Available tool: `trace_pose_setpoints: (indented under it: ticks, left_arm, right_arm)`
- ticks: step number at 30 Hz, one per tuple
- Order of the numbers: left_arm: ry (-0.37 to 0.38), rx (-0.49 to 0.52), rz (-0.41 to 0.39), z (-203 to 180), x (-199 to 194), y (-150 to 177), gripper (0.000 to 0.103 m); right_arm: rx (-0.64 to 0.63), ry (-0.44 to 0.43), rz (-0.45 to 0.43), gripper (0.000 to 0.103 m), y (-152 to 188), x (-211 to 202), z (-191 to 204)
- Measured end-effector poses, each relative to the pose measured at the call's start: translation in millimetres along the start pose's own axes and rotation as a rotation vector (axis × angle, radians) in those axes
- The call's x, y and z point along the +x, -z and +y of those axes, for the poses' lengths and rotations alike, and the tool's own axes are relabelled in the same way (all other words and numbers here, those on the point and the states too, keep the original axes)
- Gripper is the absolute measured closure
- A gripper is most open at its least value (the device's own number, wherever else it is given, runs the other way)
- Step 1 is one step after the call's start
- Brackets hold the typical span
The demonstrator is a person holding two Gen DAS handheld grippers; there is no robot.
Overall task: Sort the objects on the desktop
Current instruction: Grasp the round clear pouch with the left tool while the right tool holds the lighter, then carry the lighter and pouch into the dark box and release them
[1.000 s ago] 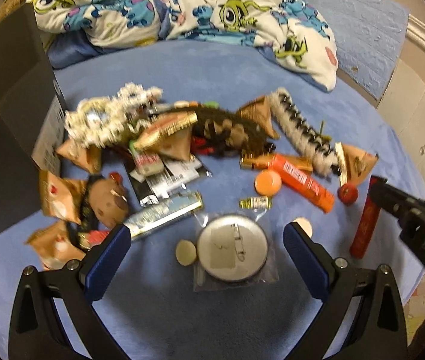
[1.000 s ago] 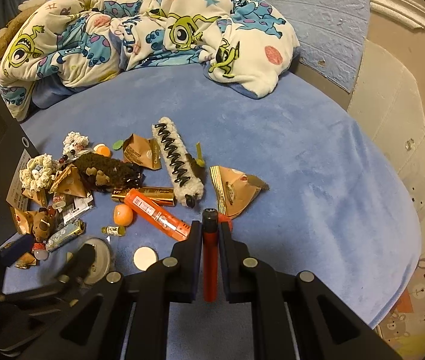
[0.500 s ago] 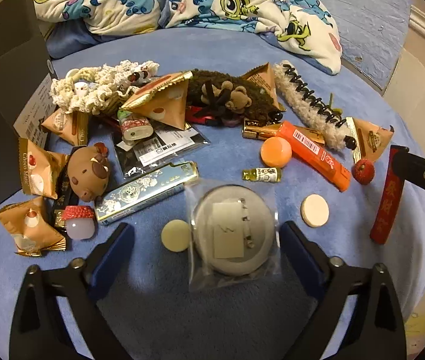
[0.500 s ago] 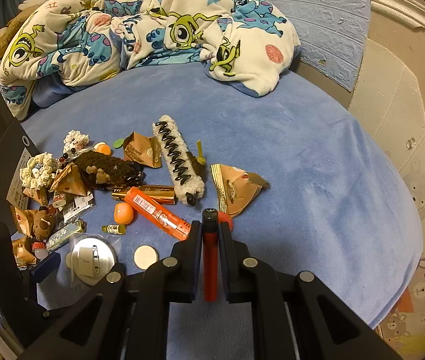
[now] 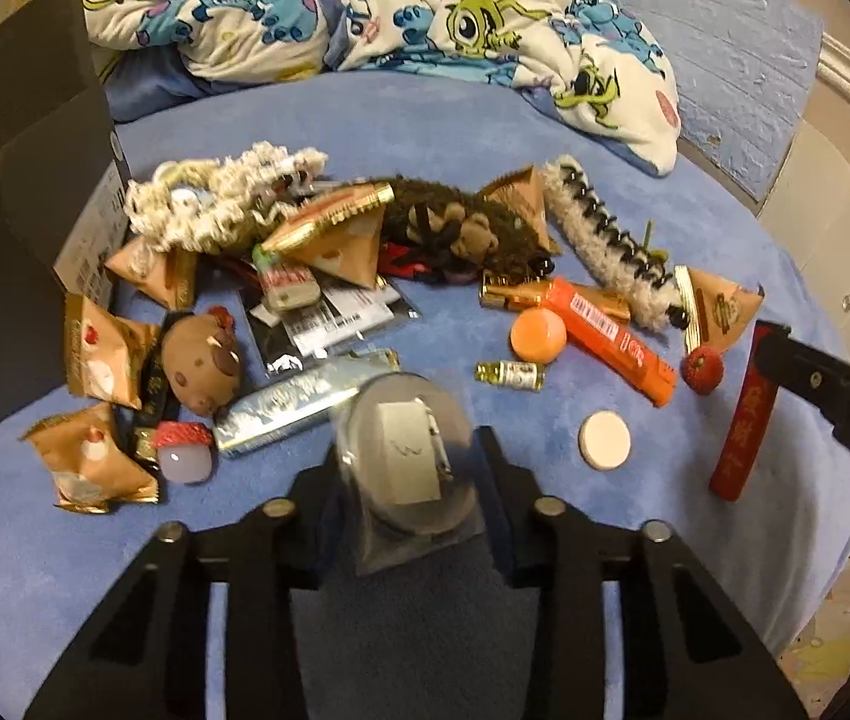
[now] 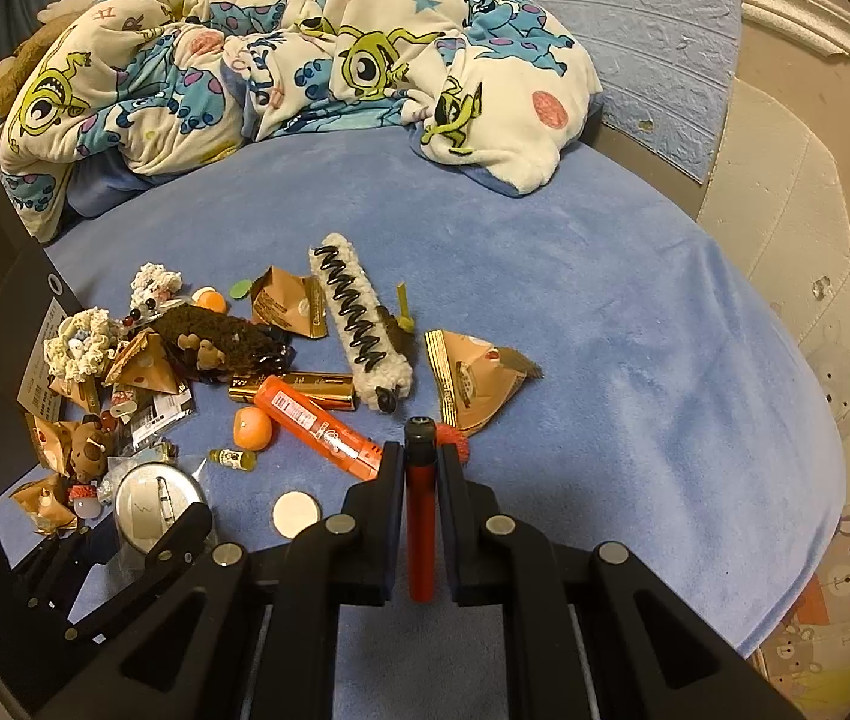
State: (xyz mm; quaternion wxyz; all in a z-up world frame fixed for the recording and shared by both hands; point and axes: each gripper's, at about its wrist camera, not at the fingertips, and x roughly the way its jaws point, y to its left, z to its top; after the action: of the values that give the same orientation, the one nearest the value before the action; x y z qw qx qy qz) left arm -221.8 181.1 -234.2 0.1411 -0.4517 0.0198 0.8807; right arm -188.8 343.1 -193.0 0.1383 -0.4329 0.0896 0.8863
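Observation:
My left gripper (image 5: 407, 468) is shut on a round silver badge in a clear bag (image 5: 410, 459) and holds it tilted above the blue cover; it also shows in the right wrist view (image 6: 152, 507). My right gripper (image 6: 420, 468) is shut on a red stick with gold lettering (image 6: 420, 516), seen from the side in the left wrist view (image 5: 745, 420). A pile of small things lies ahead: an orange tube (image 5: 607, 339), an orange ball (image 5: 537, 333), a tiny vial (image 5: 511, 373), a cream disc (image 5: 604, 440), a fuzzy hair claw (image 5: 610, 249).
A black box (image 5: 11, 192) stands at the left. A monster-print blanket (image 6: 281, 54) is bunched at the back. Snack packets (image 5: 98, 354), a brown plush head (image 5: 200, 363), a foil bar (image 5: 299, 402) and a red berry (image 5: 703, 369) lie around. The bed edge (image 6: 808, 570) drops off at right.
My left gripper closed on the bagged badge and lifted it; a small cream disc beside it is now hidden. The right gripper kept still with the red stick.

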Motion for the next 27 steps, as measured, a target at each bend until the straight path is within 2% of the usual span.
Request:
trace_pose_setpoints:
  ticks: [13,27]
  left_arm:
    - [0.024,0.02,-0.026,-2.7,-23.8,-14.3,0.095]
    - [0.002,0.003,-0.082,16.3,-59.7,-29.8,0.096]
  right_arm:
    - [-0.003,-0.012,-0.02,0.092,-4.7,-10.9,1.9]
    - [-0.027,-0.03,-0.061,0.092,-15.4,-32.5,14.3]
